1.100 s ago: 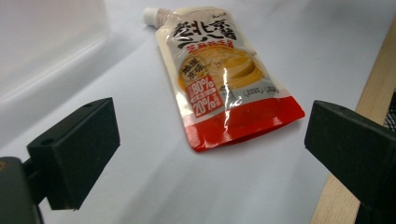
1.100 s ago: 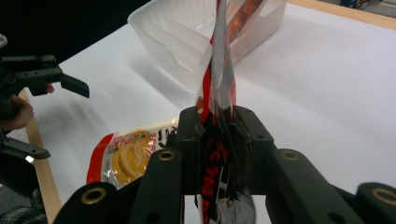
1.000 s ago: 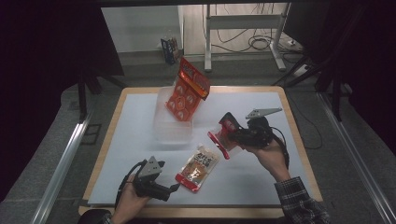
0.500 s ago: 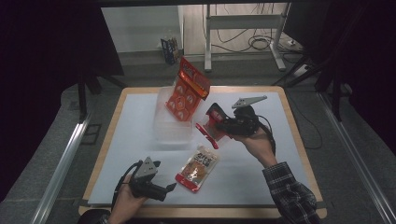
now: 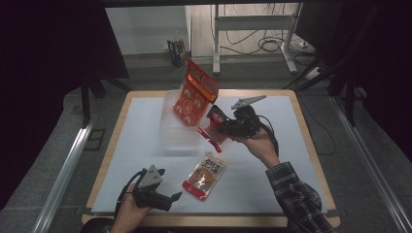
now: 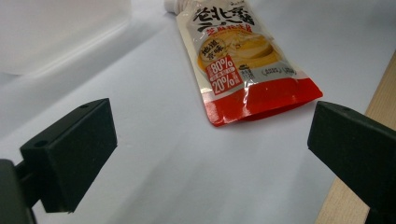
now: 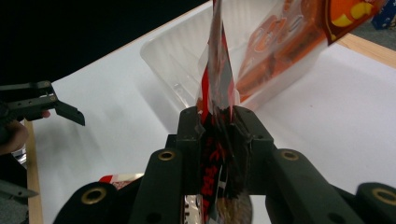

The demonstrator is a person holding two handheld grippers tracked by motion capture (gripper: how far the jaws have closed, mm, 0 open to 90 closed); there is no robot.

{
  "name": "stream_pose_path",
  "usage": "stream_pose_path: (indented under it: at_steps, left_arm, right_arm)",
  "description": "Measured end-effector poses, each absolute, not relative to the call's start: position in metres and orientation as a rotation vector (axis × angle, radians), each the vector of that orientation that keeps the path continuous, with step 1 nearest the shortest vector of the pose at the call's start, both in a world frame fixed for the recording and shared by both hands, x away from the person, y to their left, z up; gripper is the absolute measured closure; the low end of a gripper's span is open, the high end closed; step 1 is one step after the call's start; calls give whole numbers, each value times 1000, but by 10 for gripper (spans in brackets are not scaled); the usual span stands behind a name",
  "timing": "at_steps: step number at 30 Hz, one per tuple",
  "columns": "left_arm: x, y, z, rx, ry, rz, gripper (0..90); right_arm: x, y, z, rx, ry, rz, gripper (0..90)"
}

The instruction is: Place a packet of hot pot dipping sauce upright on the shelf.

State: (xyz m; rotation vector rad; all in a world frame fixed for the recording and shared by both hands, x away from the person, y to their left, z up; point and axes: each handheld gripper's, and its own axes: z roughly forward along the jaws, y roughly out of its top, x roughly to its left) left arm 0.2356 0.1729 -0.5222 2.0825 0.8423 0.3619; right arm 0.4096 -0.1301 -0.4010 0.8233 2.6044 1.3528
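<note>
Carrying a red packet (image 5: 212, 130) clenched between its jaws toward the clear bin (image 5: 180, 127), the right claw (image 5: 214, 127) next needs to lower and release it inside, while the left claw (image 5: 171, 199) rests released near the pouch (image 5: 206, 175) on the tabletop (image 5: 272, 160).

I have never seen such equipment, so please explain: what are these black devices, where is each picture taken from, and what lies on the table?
A person holds a hand-operated clamp in each hand. The high view looks down on the white-covered table; the other two views come from cameras riding on each clamp. The right tool is shut on a thin red and black packet, carried edge-on near a clear plastic tub where an orange snack bag leans. The left tool is open and holds nothing. In front of it a red and beige spouted pouch lies flat.
</note>
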Motion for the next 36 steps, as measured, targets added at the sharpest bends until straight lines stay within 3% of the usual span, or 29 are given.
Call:
stream_pose_path:
  at_steps: [36]
  left_arm:
    - [239,173,-527,2106,844,384,12]
  right_arm:
    - [441,-57,-409,695,2593,1391,732]
